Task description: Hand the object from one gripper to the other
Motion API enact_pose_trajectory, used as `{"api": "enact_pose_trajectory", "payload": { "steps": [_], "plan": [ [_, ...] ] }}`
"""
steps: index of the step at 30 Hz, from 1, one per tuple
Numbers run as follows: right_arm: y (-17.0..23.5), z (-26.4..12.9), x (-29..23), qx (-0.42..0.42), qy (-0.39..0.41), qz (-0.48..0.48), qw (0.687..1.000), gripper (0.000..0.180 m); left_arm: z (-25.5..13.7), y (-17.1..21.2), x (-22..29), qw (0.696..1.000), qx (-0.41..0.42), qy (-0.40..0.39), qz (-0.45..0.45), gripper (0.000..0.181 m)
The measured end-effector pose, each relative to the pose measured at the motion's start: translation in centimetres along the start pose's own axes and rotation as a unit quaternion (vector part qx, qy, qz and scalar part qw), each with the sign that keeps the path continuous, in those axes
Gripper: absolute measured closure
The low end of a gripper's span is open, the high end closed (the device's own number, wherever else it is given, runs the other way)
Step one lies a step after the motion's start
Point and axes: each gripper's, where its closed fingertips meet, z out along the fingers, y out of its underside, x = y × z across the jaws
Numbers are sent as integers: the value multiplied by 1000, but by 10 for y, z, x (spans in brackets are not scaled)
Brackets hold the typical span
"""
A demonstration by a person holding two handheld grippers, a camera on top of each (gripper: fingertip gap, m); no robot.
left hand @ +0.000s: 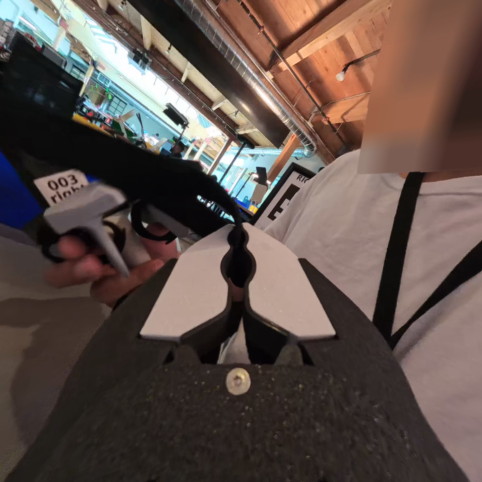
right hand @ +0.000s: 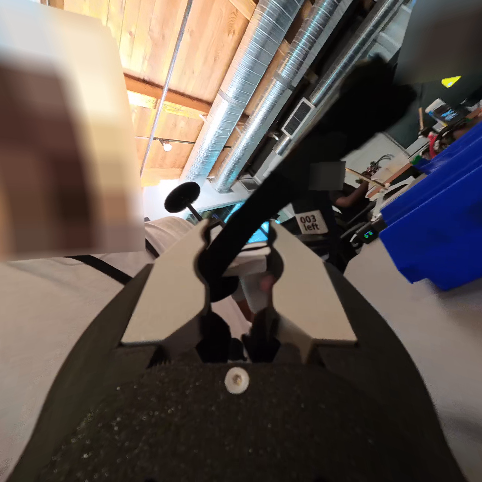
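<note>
Between the pale fingers of the left gripper (left hand: 238, 250), at the near end of its own view, a long black object (left hand: 146, 167) is being pinched: those jaws are standing nearly closed, the thing's narrow end is sitting in the scalloped notch between them, and the rest is running up and off to the left as a broad dark band. Close in the right wrist view, the right gripper (right hand: 238, 247) is standing clearly parted, with the same black object (right hand: 250, 216) passing slantwise through the gap, lying against the left-hand finger and ending in a small rounded knob low between the pads; whether the other finger is touching it cannot be told, so the gripper is judged to be bracketing the object rather than clamping it. By that reading the handover is sitting at its midpoint: one gripper is holding, the other is placed around the object, and the closing of the right jaws and the letting go by the left are not yet done. Farther off, a person in a white shirt (left hand: 339, 234) crossed by black straps (left hand: 399, 250) is filling one side, a blue bin (right hand: 430, 234) is showing at the right edge, and silver ducts (right hand: 234, 91) are running under wooden ceiling boards.
</note>
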Motion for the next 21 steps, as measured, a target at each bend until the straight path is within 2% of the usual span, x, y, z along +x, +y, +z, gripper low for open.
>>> {"api": "enact_pose_trajectory", "payload": {
  "steps": [3, 7, 8, 10, 12, 13, 15, 17, 19, 21],
  "plan": [
    [-3, -7, 6, 12, 25, -28, 999, 165, 2, 20, -16, 999, -37, -31, -4, 181],
    [-3, -22, 28, -5, 116, -54, 992, 175, -10, 36, -50, 987, -85, -137, 20, 174],
    [-5, -28, 33, -9, 142, -62, 988, 175, -15, 39, -58, 980, -104, -165, 29, 169],
    [-4, -41, 46, -36, 214, -100, 971, 175, -28, 42, -75, 961, -137, -234, 50, 145],
    [-5, -52, 54, -70, 283, -151, 945, 176, -42, 34, -87, 940, -151, -297, 75, 120],
    [-6, -57, 57, -89, 316, -175, 928, 176, -48, 26, -90, 930, -152, -323, 84, 115],
    [-3, -63, 65, -144, 377, -227, 886, 175, -54, 9, -91, 922, -139, -350, 93, 116],
    [10, -60, 71, -204, 407, -258, 852, 175, -55, -5, -90, 920, -125, -361, 91, 117],
    [28, -51, 76, -248, 406, -268, 837, 175, -54, -13, -91, 917, -124, -367, 96, 119],
    [41, -43, 78, -267, 398, -263, 837, 175, -54, -19, -93, 911, -127, -376, 112, 126]
  ]
}}
